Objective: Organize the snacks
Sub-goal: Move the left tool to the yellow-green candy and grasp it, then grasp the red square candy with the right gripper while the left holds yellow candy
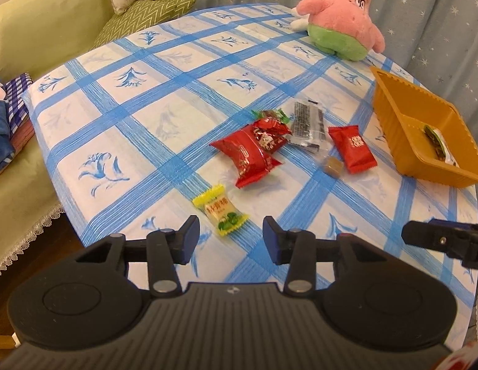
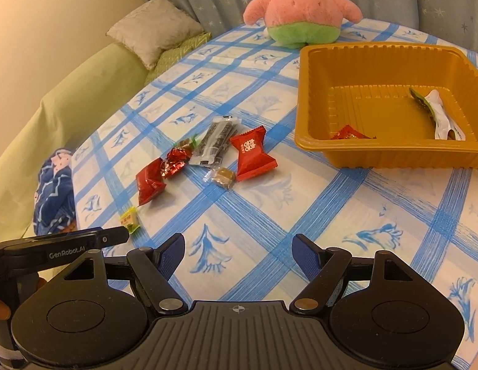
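Left gripper (image 1: 231, 239), jaws apart and empty, hangs low-centre just short of the yellow candy (image 1: 220, 211); ease forward, straddle its short width, then clamp; right gripper (image 2: 238, 254) waits parted, gold tray (image 2: 303, 92) at upper right.

glossy plastic tray (image 2: 303, 98) (ribbed), cloth tablecloth (image 2: 269, 215), plush toy (image 2: 300, 12)
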Demonstrator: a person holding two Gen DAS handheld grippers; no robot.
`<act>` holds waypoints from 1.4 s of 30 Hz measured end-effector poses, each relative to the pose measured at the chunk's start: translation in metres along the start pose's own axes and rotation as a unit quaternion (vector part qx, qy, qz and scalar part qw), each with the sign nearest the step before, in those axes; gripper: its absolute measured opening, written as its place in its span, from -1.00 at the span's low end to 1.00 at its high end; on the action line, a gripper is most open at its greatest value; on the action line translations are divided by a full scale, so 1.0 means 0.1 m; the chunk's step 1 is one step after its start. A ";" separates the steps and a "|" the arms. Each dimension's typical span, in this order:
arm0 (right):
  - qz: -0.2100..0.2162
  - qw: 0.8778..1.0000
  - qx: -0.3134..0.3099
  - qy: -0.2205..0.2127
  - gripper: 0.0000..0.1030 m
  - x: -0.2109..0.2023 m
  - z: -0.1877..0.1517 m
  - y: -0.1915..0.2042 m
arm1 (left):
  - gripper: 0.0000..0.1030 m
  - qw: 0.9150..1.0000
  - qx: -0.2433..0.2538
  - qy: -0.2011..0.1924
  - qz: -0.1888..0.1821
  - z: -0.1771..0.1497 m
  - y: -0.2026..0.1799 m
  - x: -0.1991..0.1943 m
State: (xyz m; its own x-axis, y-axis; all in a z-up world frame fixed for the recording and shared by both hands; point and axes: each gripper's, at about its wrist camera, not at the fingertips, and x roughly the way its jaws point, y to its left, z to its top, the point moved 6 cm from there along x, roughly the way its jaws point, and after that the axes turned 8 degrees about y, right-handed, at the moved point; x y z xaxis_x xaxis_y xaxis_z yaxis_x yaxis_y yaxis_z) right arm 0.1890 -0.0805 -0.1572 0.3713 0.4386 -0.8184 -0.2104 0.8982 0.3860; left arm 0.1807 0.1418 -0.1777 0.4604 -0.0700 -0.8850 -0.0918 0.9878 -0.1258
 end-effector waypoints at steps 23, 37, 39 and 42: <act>-0.012 1.000 -0.006 0.005 0.49 0.23 0.16 0.04 | -0.64 1.000 0.009 0.015 0.005 0.15 0.07 0.30; -0.041 0.996 -0.073 -0.020 0.23 0.33 0.41 0.18 | -0.65 1.000 0.002 -0.009 0.030 0.35 0.32 0.12; -0.045 0.995 -0.081 -0.021 0.14 0.36 0.48 0.20 | -0.65 0.999 -0.001 -0.016 0.032 0.41 0.36 0.09; -0.052 0.994 -0.090 -0.027 0.02 0.42 0.58 0.21 | -0.65 0.999 -0.006 -0.025 0.032 0.49 0.40 0.06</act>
State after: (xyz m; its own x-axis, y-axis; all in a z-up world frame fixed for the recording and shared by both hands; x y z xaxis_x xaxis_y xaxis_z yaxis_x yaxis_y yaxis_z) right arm 0.2524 -0.0414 -0.1583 0.4462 0.3485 -0.8243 -0.3242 0.9214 0.2141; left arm 0.2231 0.1882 -0.1656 0.4960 0.0006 -0.8683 -0.1322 0.9884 -0.0749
